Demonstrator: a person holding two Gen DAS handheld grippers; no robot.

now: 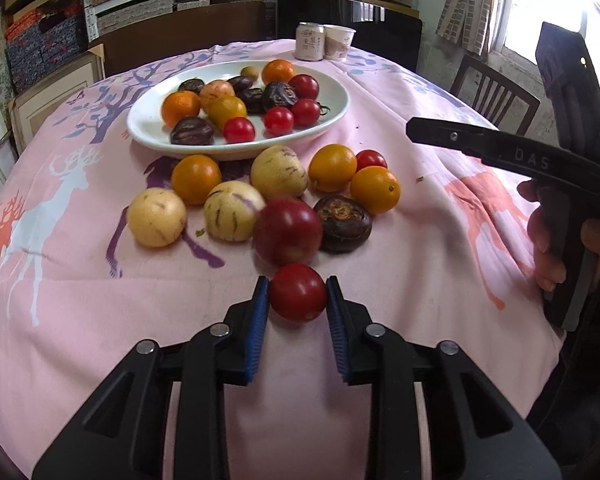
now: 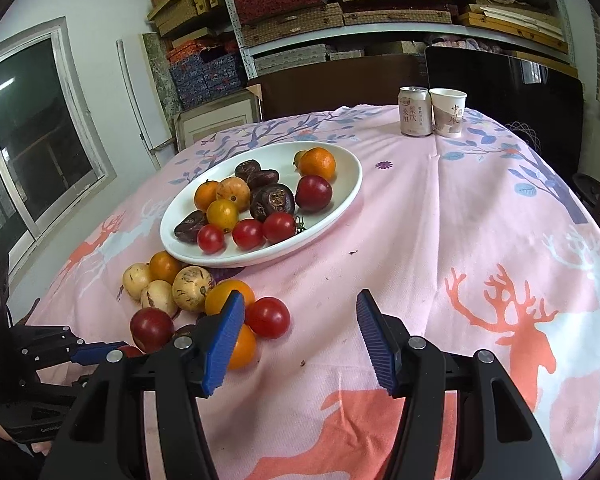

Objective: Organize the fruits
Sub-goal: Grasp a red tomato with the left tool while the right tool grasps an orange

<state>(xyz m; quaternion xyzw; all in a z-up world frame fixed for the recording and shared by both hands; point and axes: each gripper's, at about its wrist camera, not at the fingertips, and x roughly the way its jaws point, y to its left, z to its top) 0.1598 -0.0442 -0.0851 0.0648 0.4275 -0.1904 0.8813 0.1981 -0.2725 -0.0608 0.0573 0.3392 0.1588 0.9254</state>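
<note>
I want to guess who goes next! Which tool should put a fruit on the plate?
The left tool. It's already shut on a small red tomato, with the white plate straight ahead. The right tool is open and empty.

We are seeing a small round red tomato (image 1: 298, 293) sitting between the left gripper (image 1: 298, 300) pads, loose fruits lying just beyond it, and the oval white ceramic plate (image 1: 148, 130) resting farther behind them.

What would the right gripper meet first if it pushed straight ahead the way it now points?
Probably only the bare pink tablecloth: the open right gripper aims down at empty cloth. The white plate lies left of that line, though depth is unclear.
</note>
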